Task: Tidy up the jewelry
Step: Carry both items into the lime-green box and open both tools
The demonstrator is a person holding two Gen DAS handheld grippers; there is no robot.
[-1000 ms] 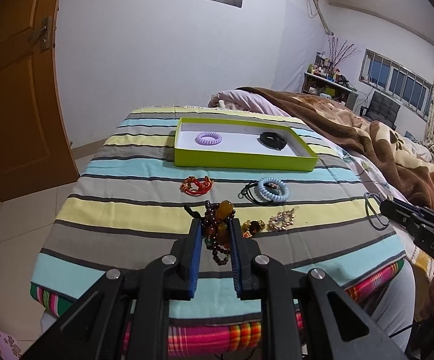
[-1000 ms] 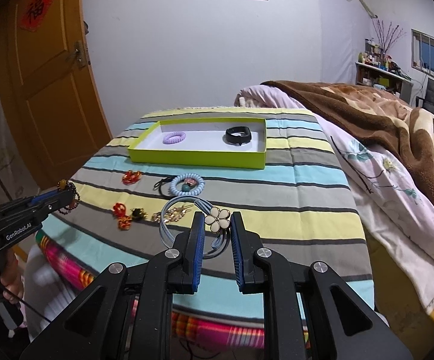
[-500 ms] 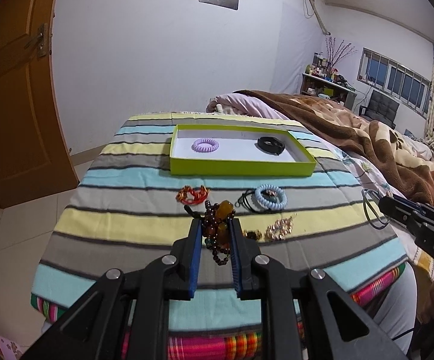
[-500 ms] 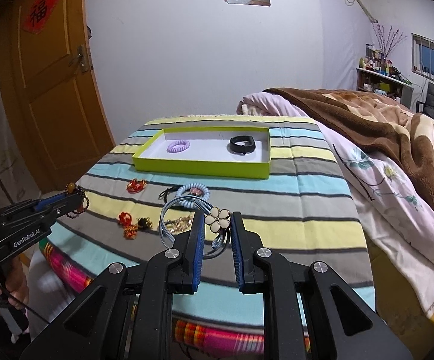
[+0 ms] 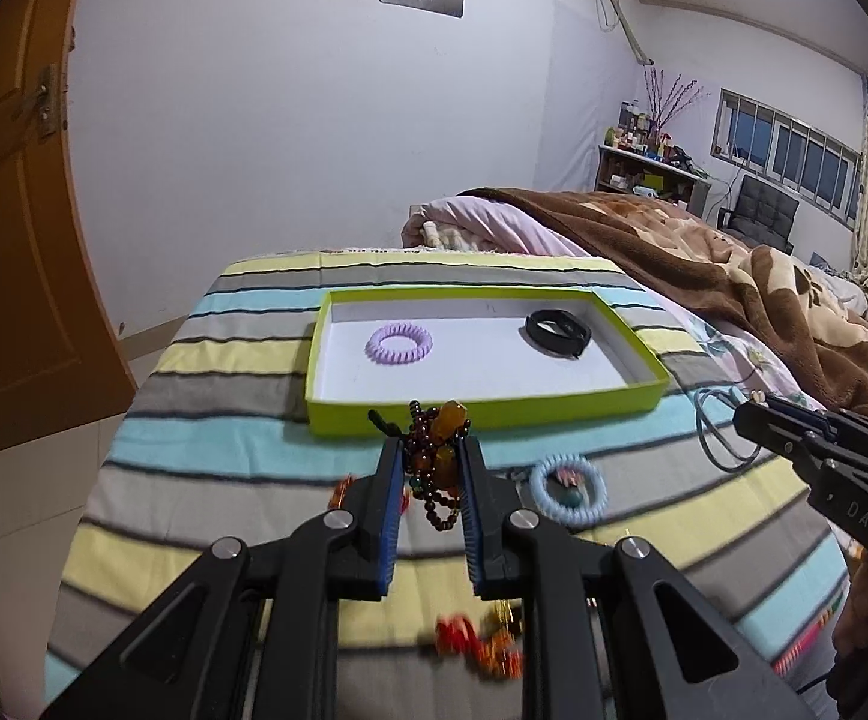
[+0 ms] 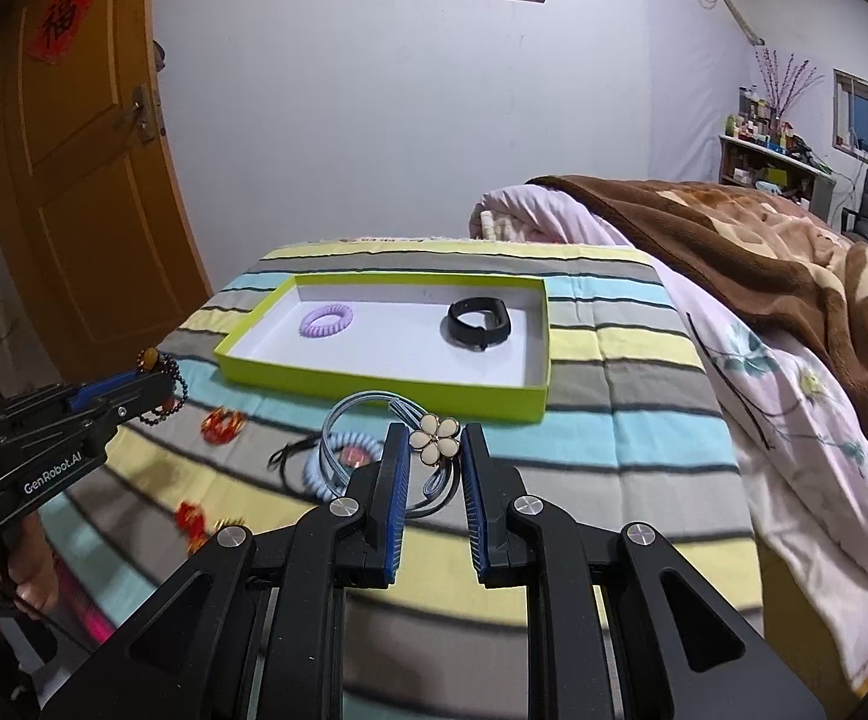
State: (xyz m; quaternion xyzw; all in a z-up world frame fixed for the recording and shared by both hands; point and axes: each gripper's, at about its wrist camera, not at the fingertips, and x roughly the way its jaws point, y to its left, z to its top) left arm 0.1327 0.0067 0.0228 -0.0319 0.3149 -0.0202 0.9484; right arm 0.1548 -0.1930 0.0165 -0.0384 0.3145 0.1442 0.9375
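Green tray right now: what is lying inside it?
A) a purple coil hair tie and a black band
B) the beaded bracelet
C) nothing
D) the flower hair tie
A: the green tray holds only the purple coil hair tie and the black band.

White-walled bedroom with an orange wooden door point(image 6: 92, 168), a brown blanket point(image 6: 752, 258) on the bed, and a window point(image 5: 794, 150) beside a cluttered shelf point(image 5: 650, 171).
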